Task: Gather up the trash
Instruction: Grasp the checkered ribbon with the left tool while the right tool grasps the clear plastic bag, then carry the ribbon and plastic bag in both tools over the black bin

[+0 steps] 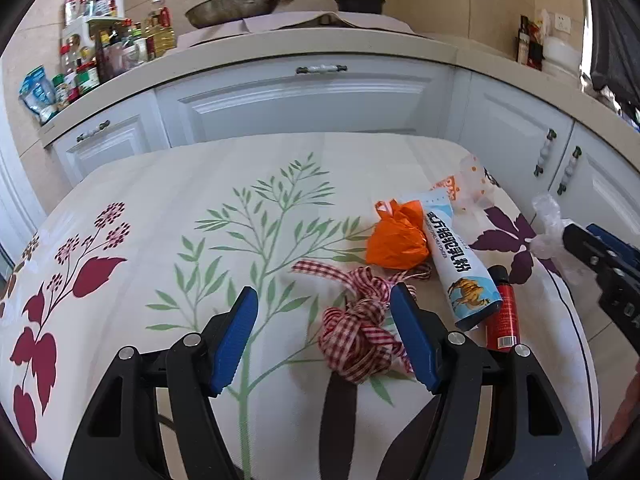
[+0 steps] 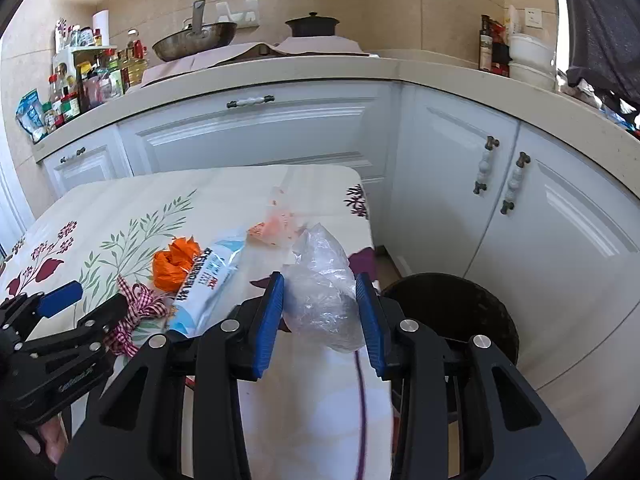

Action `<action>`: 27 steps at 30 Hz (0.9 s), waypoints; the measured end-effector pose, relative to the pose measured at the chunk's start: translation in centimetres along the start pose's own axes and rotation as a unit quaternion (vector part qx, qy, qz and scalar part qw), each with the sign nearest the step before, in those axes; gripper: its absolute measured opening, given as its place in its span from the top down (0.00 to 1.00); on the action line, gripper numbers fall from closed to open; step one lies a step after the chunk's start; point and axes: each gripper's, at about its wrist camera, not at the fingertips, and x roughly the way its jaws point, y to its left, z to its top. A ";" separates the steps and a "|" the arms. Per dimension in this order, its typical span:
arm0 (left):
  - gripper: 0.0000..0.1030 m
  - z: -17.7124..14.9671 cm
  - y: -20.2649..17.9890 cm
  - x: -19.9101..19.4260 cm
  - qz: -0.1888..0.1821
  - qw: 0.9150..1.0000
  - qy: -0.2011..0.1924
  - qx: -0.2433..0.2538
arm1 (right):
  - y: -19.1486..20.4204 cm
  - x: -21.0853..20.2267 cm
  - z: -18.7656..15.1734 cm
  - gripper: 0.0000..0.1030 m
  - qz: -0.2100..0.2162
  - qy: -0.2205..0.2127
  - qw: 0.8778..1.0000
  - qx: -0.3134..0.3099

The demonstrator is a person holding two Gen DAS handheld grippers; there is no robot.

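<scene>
Trash lies on the flowered tablecloth (image 1: 160, 216): a red-checked ribbon (image 1: 360, 332), an orange plastic bag (image 1: 396, 240), a white and blue milk-powder pouch (image 1: 456, 264), a red tube (image 1: 505, 312) and an orange-printed wrapper (image 1: 468, 184). My left gripper (image 1: 324, 336) is open, low over the table, with the ribbon between its fingers against the right one. My right gripper (image 2: 320, 316) is shut on a crumpled clear plastic bag (image 2: 324, 288), held at the table's right edge. The right gripper also shows in the left wrist view (image 1: 576, 240).
A dark round bin (image 2: 452, 312) stands on the floor right of the table, below the right gripper. White kitchen cabinets (image 2: 256, 128) and a counter with bottles (image 1: 100, 52), a pan (image 1: 232, 4) and a pot (image 1: 358, 2) run behind.
</scene>
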 end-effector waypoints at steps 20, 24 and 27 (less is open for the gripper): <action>0.76 -0.6 -0.4 -0.2 -0.038 0.999 0.025 0.013 | -0.4 -1.6 -0.1 0.65 0.006 -0.023 1.000 -0.001; 0.76 -0.4 0.5 -2.1 -0.037 0.999 0.005 0.001 | -0.2 -2.7 0.3 0.65 0.003 -0.042 0.999 -0.010; 0.77 0.3 1.0 -3.8 -0.033 0.999 -0.023 -0.008 | 0.0 -3.5 0.7 0.65 -0.001 -0.057 0.998 -0.017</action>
